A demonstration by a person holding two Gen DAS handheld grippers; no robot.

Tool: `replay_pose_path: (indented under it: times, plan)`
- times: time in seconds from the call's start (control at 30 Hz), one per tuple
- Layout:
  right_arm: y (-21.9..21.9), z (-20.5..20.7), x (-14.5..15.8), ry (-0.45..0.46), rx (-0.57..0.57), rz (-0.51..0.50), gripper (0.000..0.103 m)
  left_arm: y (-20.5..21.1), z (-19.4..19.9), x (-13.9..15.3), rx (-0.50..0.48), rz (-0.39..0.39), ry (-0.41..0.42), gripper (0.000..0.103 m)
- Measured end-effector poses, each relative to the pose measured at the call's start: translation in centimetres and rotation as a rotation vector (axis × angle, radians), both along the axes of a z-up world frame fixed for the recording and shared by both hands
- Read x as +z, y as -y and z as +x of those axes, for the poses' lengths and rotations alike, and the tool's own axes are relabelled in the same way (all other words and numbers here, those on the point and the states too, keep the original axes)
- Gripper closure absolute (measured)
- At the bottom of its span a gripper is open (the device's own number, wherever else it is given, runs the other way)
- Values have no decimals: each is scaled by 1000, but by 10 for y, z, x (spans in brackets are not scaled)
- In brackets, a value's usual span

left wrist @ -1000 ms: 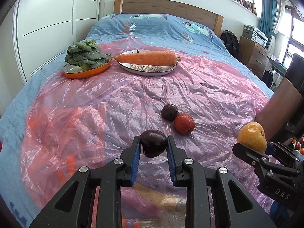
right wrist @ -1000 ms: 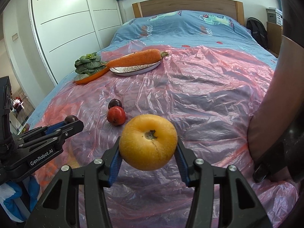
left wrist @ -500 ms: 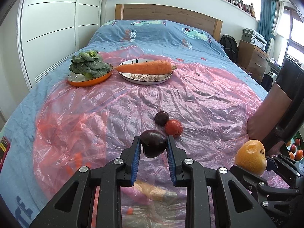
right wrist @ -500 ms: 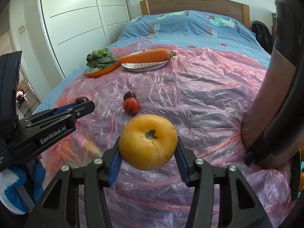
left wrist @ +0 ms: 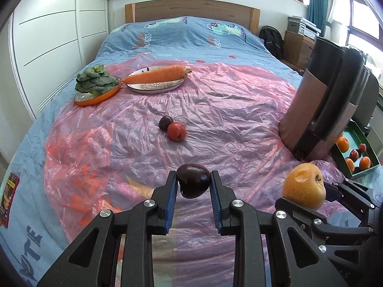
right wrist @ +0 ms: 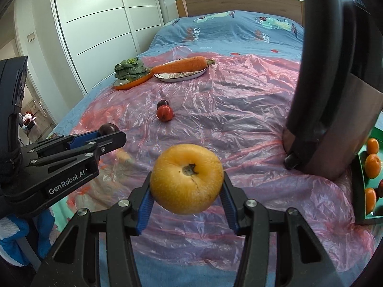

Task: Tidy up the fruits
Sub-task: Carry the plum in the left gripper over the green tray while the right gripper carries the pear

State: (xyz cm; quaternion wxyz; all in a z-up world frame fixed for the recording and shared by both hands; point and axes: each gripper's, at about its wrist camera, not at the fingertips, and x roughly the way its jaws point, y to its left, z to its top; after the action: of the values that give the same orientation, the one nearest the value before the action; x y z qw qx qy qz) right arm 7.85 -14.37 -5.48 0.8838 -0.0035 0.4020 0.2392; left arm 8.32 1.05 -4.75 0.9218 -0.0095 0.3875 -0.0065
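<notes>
Fruits were mid-sort: the dark plum (left wrist: 194,183) sat clamped in the left gripper (left wrist: 193,186), jaws tight on it, while the right gripper (right wrist: 186,192) held the yellow apple (right wrist: 186,181) the same way, both aloft over the bed's pink plastic sheet (left wrist: 227,110). Off right, a green tray (left wrist: 359,134) already had oranges and plums in it. Another plum (left wrist: 166,123) and a red fruit (left wrist: 176,131), touching, lay unsorted mid-sheet. I'd call it roughly halfway done.
</notes>
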Motion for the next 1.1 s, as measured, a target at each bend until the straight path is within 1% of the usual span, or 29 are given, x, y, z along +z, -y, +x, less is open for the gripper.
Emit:
replay_pose_path:
  times: [0.2, 0.6, 0.9, 1.1]
  plan:
    - [44, -18, 4, -2, -60, -2, 24, 40, -15, 12, -85, -16, -26, 80]
    - [154, -35, 14, 24, -274, 11, 24, 129, -33, 30, -256, 23, -31, 80]
    - [232, -35, 18, 47, -451, 15, 24, 193, -33, 29, -385, 46, -47, 80]
    - [277, -22, 15, 70, -562, 4, 24, 241, -24, 30, -471, 42, -45, 80]
